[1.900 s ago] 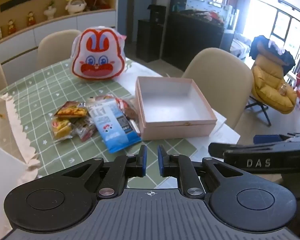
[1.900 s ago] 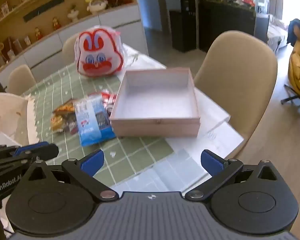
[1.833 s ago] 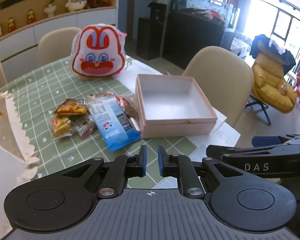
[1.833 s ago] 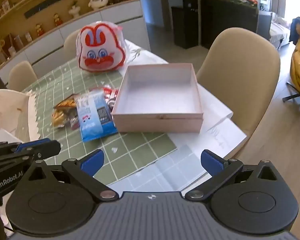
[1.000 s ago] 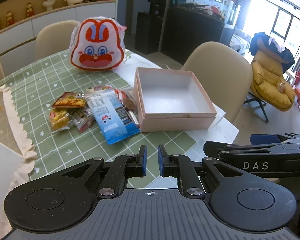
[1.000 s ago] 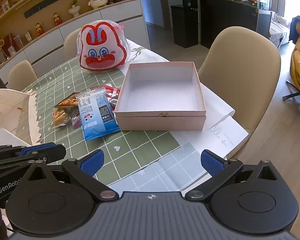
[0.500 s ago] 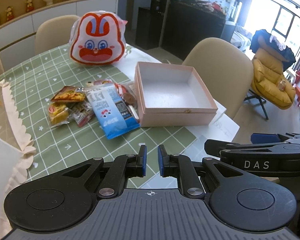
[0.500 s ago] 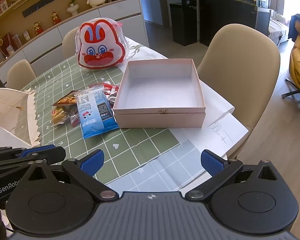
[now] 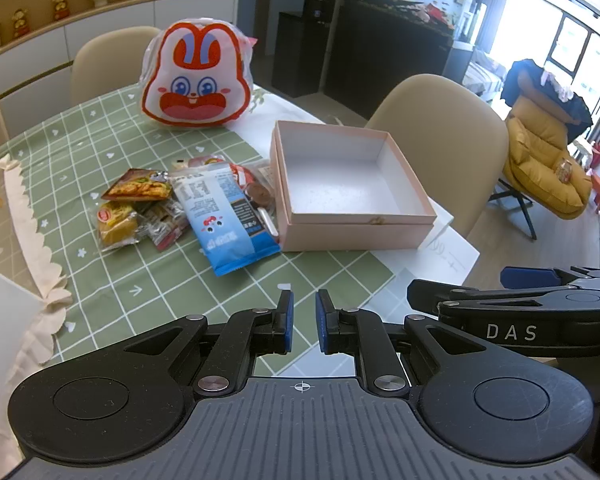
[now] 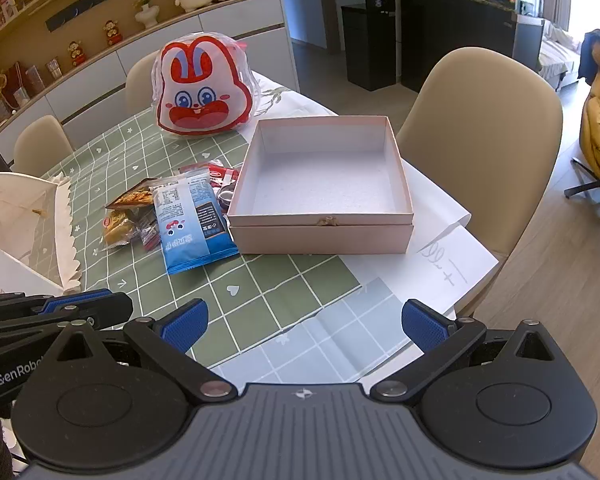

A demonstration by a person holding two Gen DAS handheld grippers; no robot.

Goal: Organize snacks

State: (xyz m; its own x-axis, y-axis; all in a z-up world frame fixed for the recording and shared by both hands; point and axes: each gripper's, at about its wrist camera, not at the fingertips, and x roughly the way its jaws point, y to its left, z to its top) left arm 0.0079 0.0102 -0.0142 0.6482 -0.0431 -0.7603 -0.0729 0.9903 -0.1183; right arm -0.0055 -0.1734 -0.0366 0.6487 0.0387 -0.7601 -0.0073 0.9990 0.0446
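Two grippers hang above the near edge of the table: our left gripper has its blue pads almost together with nothing between them, and our right gripper has its fingers wide apart and empty. The snacks lie in a small heap on the green checked cloth, touching the left wall of the open pink box, with the blue packet on top. Behind them stands a rabbit-face bag.

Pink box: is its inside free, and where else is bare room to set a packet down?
The pink box is empty inside. Green cloth lies bare between the box's near wall and both claws. It is crowded left of the box, where the blue packet and small snacks pile against it.
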